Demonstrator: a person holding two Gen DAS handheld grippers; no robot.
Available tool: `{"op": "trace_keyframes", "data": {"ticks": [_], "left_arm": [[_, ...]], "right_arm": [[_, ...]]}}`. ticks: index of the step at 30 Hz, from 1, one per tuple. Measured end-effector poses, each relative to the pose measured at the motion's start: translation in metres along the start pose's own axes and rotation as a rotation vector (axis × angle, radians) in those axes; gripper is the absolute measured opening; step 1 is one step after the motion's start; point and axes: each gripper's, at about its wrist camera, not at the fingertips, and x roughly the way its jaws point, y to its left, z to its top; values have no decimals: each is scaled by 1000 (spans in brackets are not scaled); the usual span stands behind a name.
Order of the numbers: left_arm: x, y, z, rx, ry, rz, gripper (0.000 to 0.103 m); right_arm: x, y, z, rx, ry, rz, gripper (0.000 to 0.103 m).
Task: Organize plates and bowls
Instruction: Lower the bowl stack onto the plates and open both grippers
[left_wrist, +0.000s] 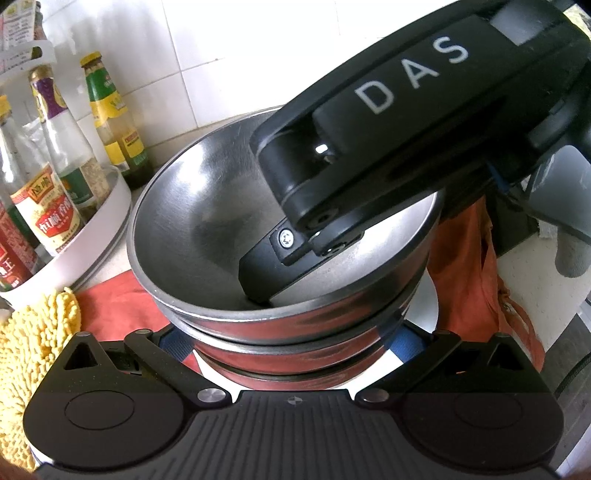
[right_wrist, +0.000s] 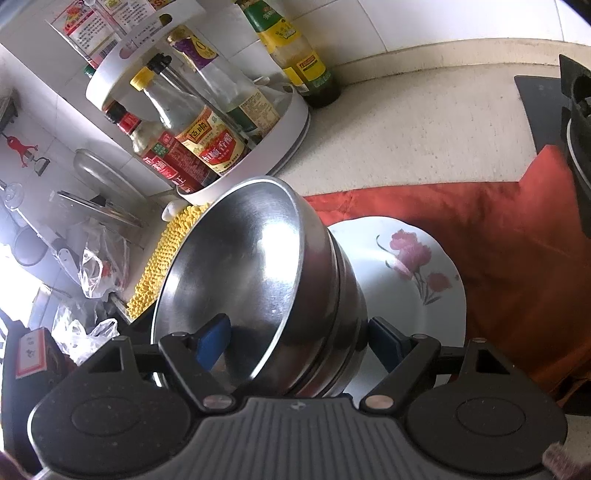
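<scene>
A stack of steel bowls (left_wrist: 207, 206) sits on a white plate with a pink flower (right_wrist: 406, 266), which lies on an orange cloth (right_wrist: 498, 236). The stack also shows in the right wrist view (right_wrist: 258, 266). My left gripper (left_wrist: 291, 341) is open, its blue pads on either side of the stack's base, apart from it. My right gripper (right_wrist: 295, 336) straddles the near rim of the stack: one blue pad (right_wrist: 212, 341) is inside the top bowl, the other outside the wall, with gaps showing. In the left wrist view the right gripper's finger (left_wrist: 273, 266) reaches into the top bowl.
A white rack (right_wrist: 291, 122) of sauce bottles (right_wrist: 207, 136) stands at the back left against the tiled wall. A yellow chenille mitt (left_wrist: 33, 354) lies left of the bowls. A black stove (right_wrist: 576, 122) is at the right. Plastic bags (right_wrist: 92, 266) and lids lie far left.
</scene>
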Motion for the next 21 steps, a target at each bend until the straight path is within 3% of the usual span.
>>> {"op": "trace_keyframes", "data": {"ticks": [10, 17, 21], "left_arm": [[11, -8, -3, 20, -18, 29, 103], [-1, -10, -9, 29, 21, 28, 103], [-13, -13, -15, 53, 2, 43, 103]], "right_arm": [[6, -4, 2, -16, -18, -9, 78], [6, -5, -1, -20, 9, -18, 78], [3, -3, -1, -39, 3, -50, 78]]}}
